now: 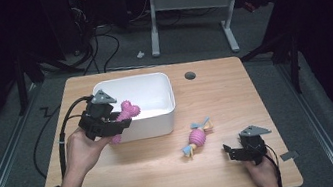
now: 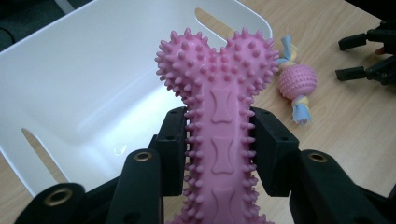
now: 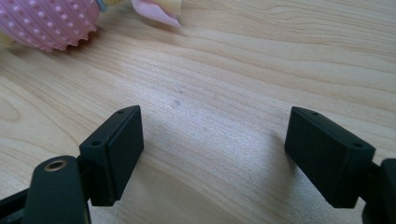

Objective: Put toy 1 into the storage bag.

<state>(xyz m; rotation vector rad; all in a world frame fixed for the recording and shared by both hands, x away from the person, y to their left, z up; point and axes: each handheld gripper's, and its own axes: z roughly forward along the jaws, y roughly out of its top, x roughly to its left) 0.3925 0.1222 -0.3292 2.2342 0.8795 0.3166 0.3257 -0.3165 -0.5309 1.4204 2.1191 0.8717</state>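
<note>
Light wood-grain table (image 1: pixel 224 89) with a round grommet hole (image 1: pixel 190 75). Grey carpeted floor (image 1: pixel 186 39), black cables (image 1: pixel 101 48) trailing across it. White-legged desk (image 1: pixel 191 3) behind. Surroundings dark; lighting concentrated on the table.

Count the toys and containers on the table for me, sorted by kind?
Spiky pink bone toy: 1, clamped in the left gripper over the bin's edge
Pink ball rope toy: 1, lying on the table
White bin: 1
Total: 3
</note>
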